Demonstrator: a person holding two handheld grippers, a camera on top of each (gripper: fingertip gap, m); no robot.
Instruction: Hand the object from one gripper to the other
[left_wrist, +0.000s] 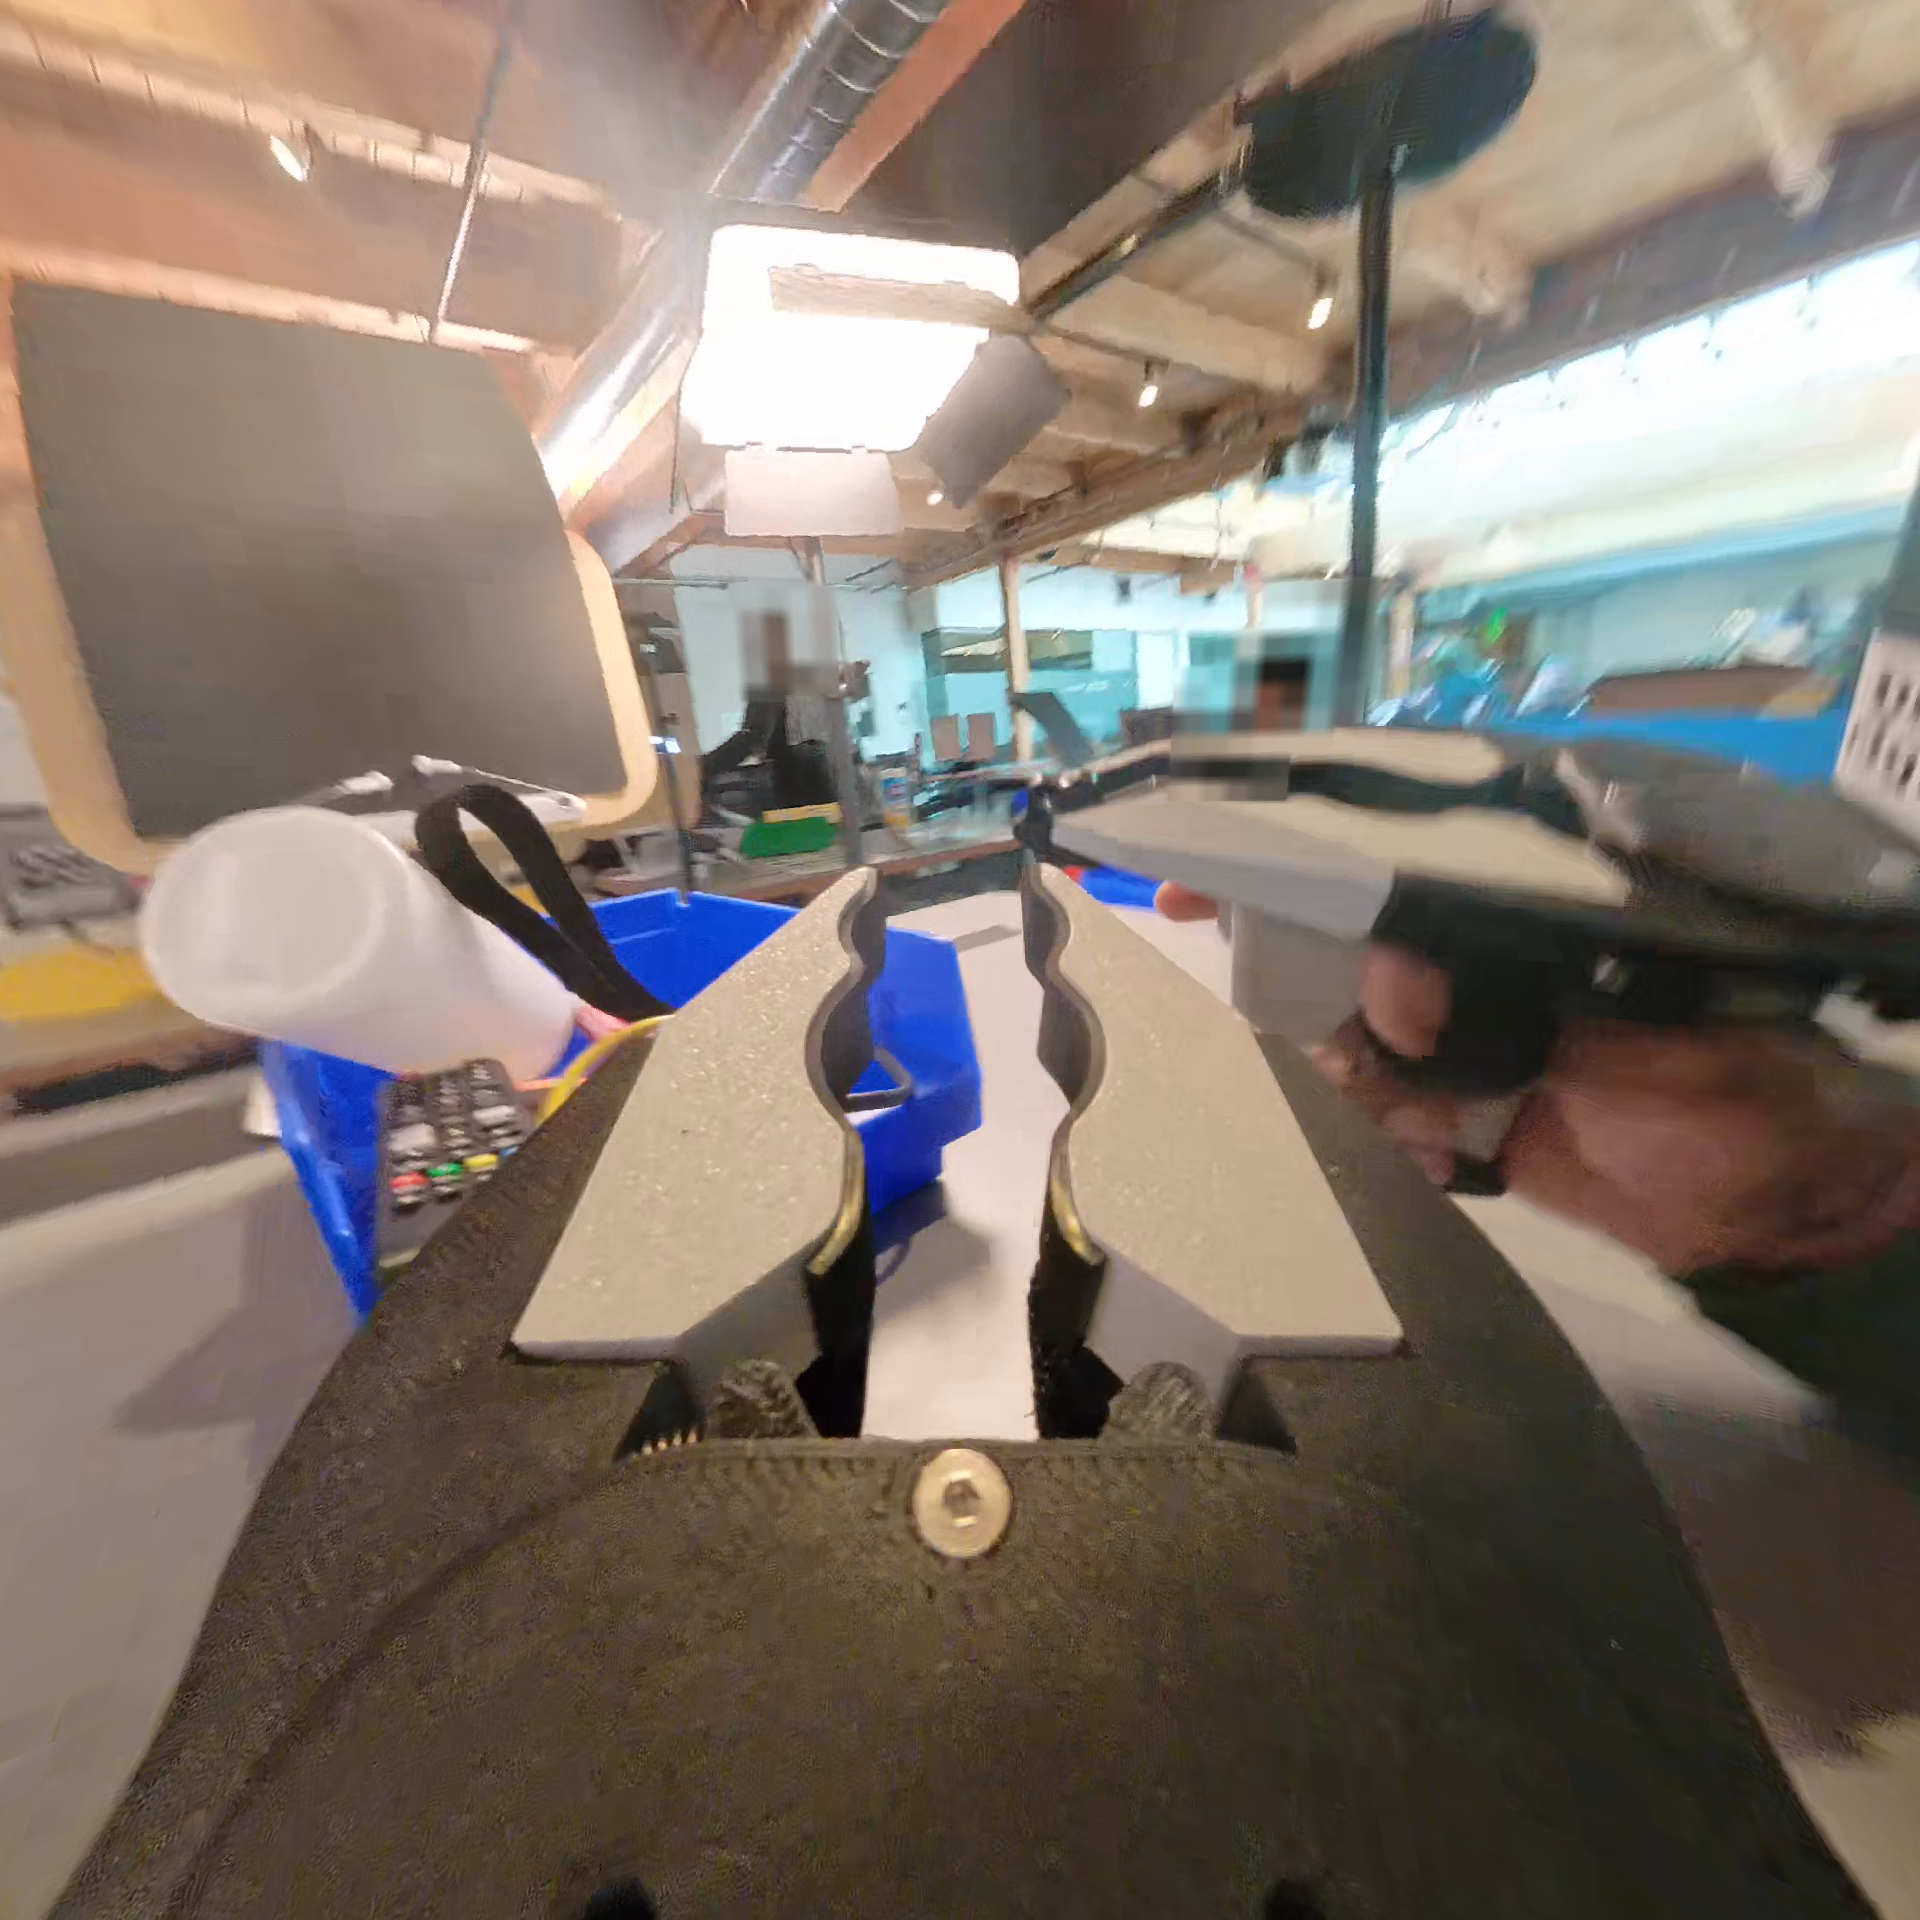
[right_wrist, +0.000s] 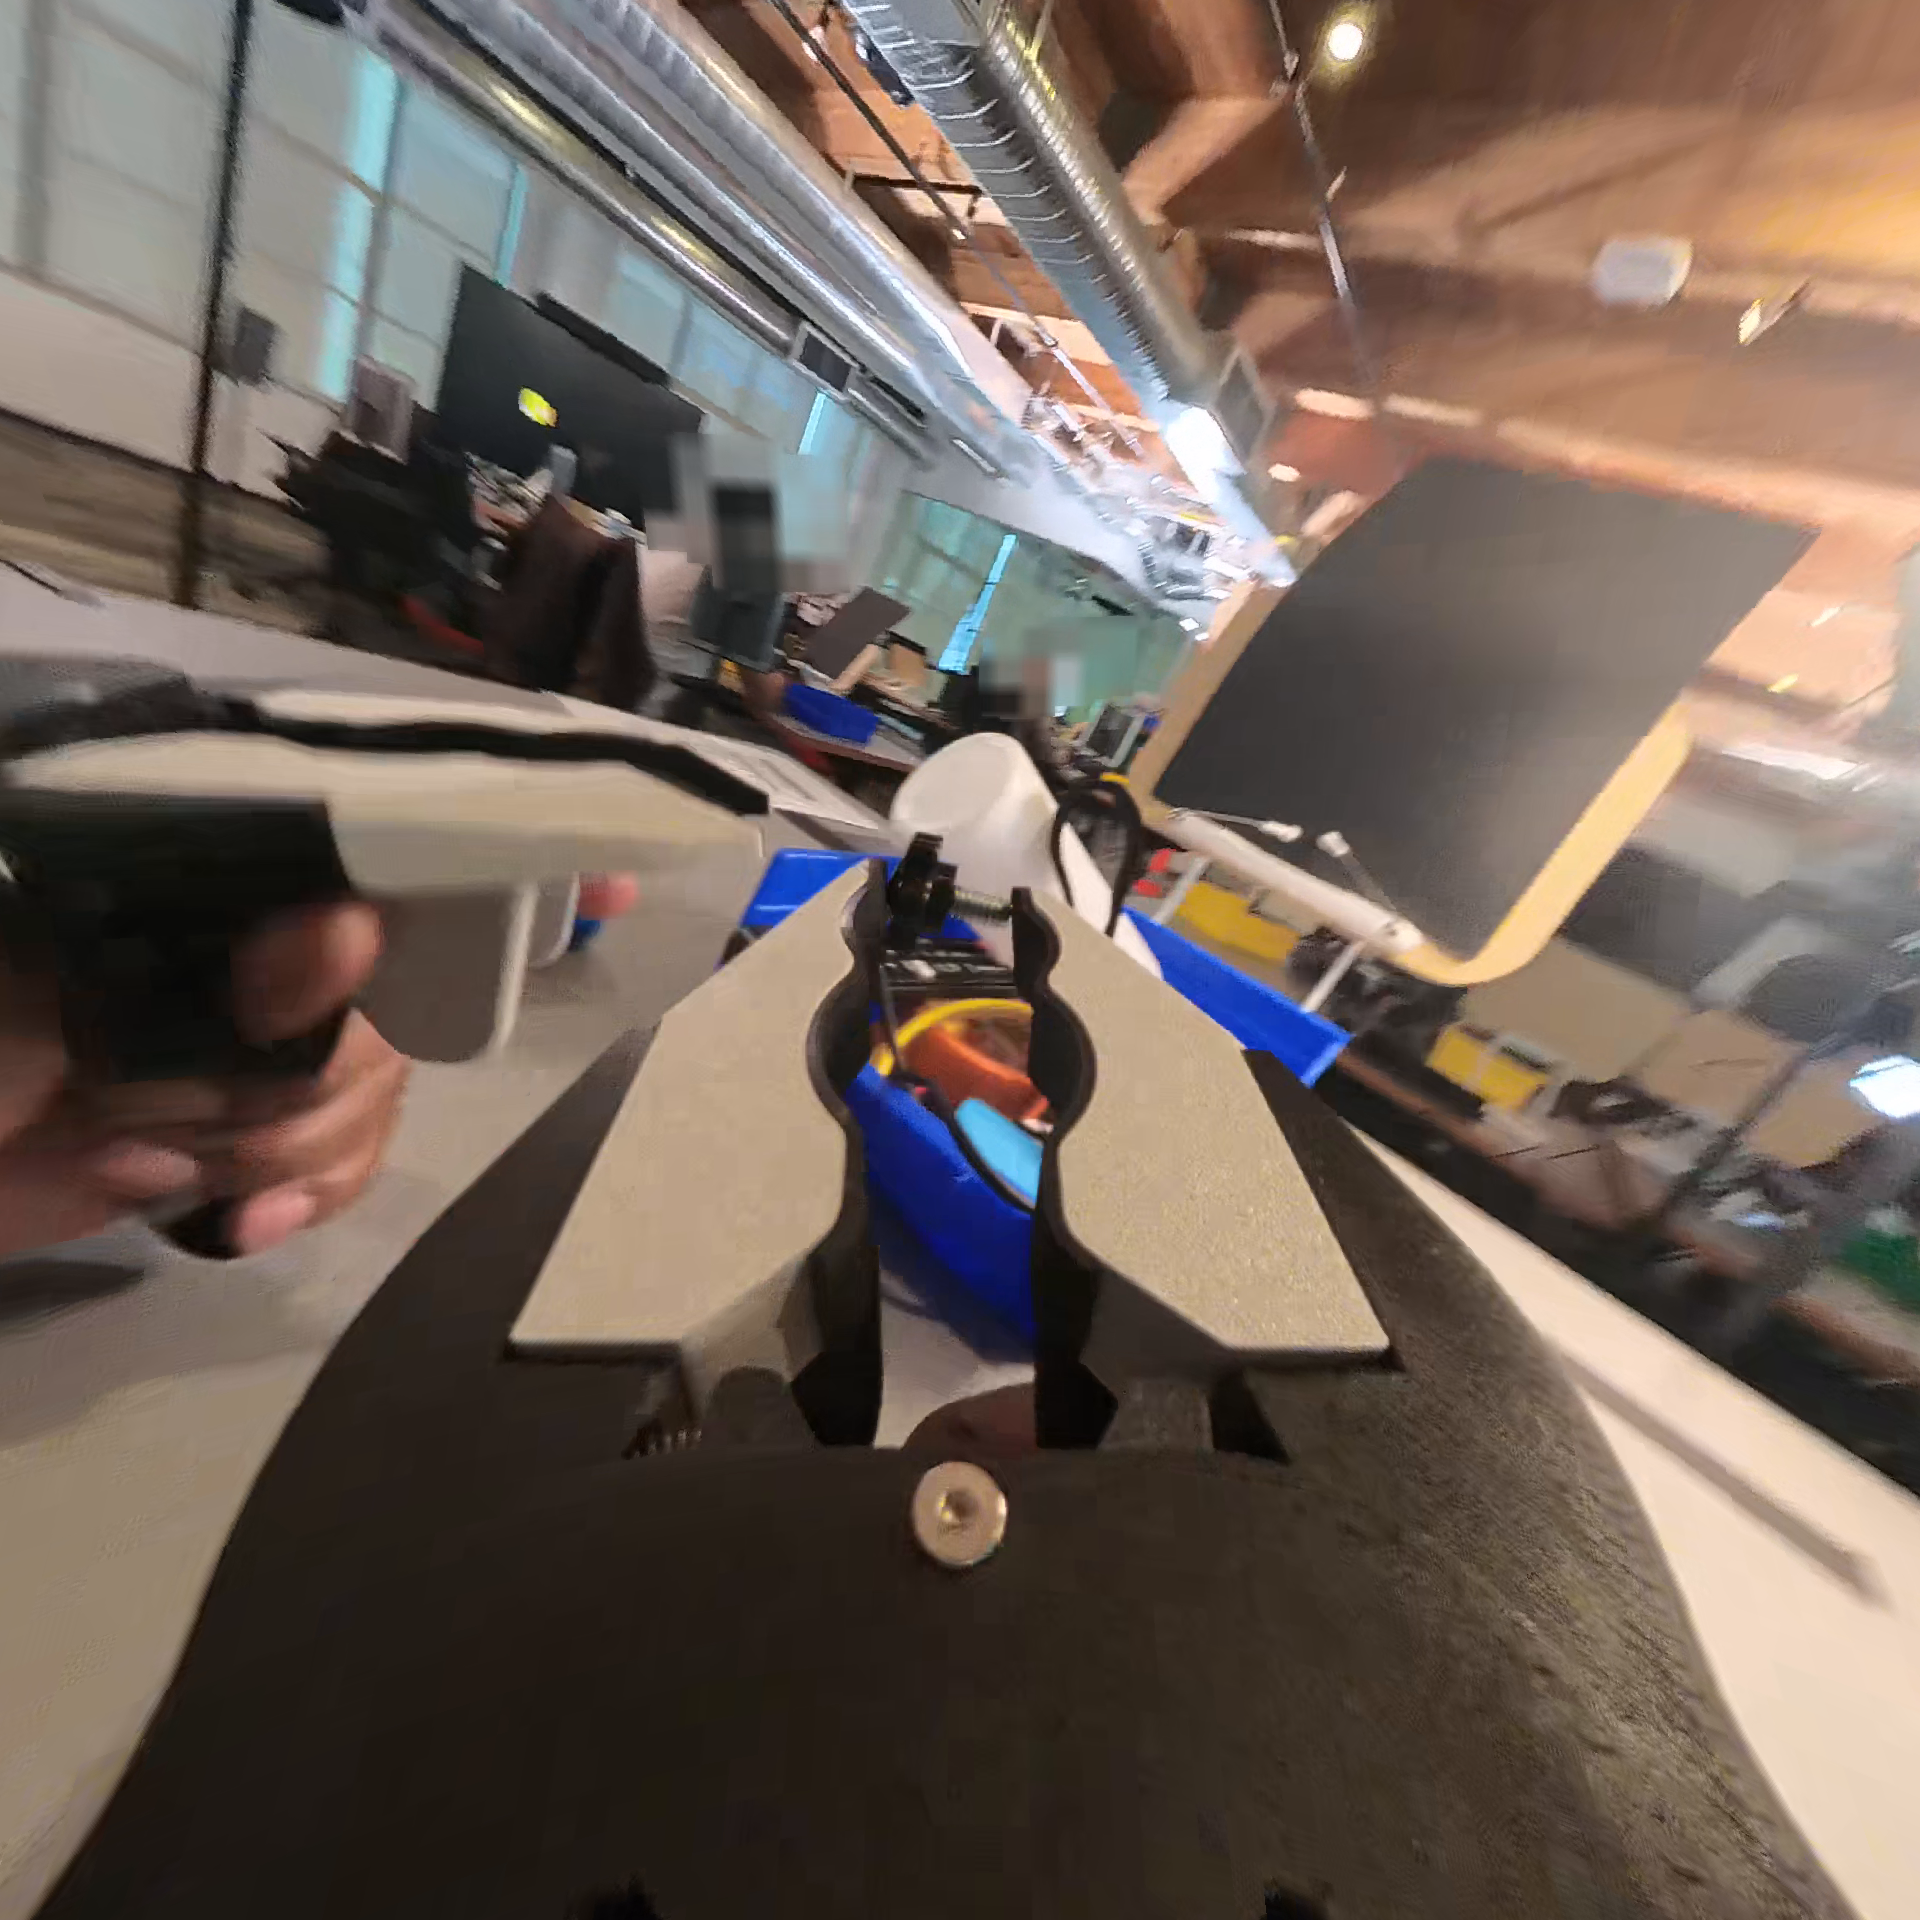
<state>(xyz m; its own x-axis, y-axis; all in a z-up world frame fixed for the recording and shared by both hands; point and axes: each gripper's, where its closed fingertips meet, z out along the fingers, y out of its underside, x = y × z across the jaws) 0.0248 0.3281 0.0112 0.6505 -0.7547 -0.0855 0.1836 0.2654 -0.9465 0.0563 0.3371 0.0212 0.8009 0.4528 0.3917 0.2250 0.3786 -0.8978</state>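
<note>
My right gripper (right_wrist: 948, 899) is shut on a small black clip-like object with a metal spring (right_wrist: 920, 883), pinched between the fingertips. In the left wrist view the right gripper (left_wrist: 1039, 821) comes in from the right, held by a hand (left_wrist: 1662, 1122), with the dark object at its tip. My left gripper (left_wrist: 948, 894) is open and empty, its tips just below and left of the right gripper's tip. In the right wrist view the left gripper (right_wrist: 764, 821) lies at the left, beside the right one.
A blue bin (left_wrist: 914, 997) stands on the grey table (left_wrist: 156, 1351) just beyond both grippers. It holds a white bottle (left_wrist: 332, 935), a black strap (left_wrist: 540, 883), a remote control (left_wrist: 447, 1132) and a yellow cable. A dark panel with a wooden rim (left_wrist: 312, 561) stands behind it.
</note>
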